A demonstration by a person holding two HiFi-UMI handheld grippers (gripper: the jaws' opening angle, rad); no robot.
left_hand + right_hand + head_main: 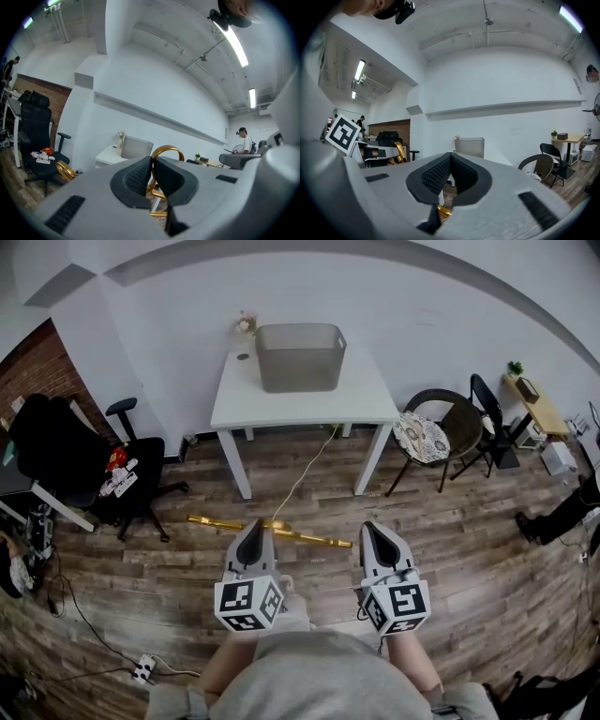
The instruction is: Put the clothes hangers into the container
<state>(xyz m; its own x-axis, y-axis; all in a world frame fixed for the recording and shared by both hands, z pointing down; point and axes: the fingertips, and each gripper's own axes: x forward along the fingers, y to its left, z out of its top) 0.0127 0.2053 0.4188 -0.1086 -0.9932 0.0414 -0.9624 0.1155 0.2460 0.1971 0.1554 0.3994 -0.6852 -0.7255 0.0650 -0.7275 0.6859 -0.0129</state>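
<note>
Left gripper [255, 529] clamped on gold metal clothes hanger [305, 536]; right gripper [371, 531] jaws together beside it.
Risk: one-sided grip may let hanger swing loose before grey plastic container [300, 356], upper centre.

White table [366, 395], black office chair [56, 451]

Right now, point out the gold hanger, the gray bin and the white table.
hanger [214, 521], head view, left arm
bin [300, 371], head view, front wall
table [368, 397], head view, bare right top
</note>
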